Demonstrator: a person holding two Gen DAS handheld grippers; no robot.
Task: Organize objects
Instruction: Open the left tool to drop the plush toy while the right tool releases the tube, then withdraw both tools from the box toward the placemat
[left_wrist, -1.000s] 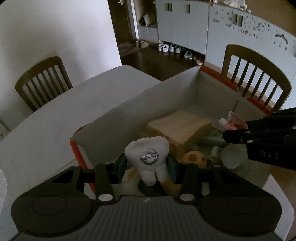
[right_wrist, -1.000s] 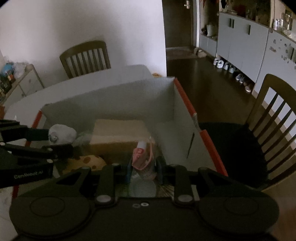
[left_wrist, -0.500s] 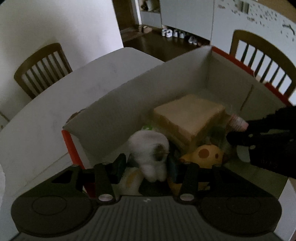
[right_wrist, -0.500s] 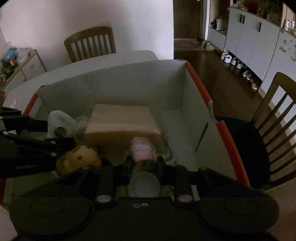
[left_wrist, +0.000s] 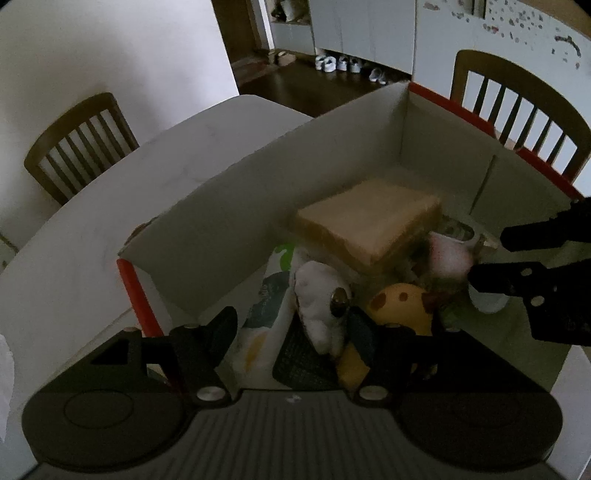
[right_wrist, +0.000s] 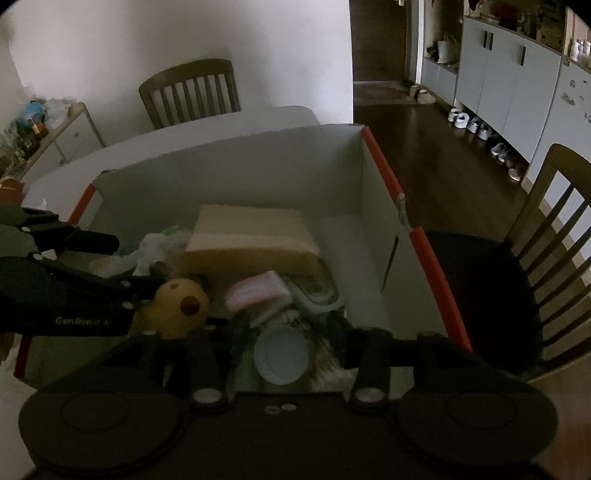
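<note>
White table (left_wrist: 110, 236) bears a red-edged box (left_wrist: 354, 122); wooden chairs (left_wrist: 77, 144) around; both hand-held grippers seemingly released, jaws just opening.

The white counter (left_wrist: 92, 236) serves as the landmark of a dim room. Behind its far left edge a dark wooden slat-back chair (left_wrist: 79, 142) stands against a plain white wall (left_wrist: 110, 48). A second slat-back chair (left_wrist: 517, 110) stands at the counter's far right side. Beyond the counter a dark wood floor (right_wrist: 436, 147) runs to a row of pale grey cabinets (right_wrist: 509, 77), with several pairs of light shoes (right_wrist: 469, 123) lined up along their foot. Left of the counter, by the wall, a low pale sideboard (right_wrist: 70, 133) carries a cluttered heap of small items. Past the wall's end a dark doorway (right_wrist: 384, 40) opens.
</note>
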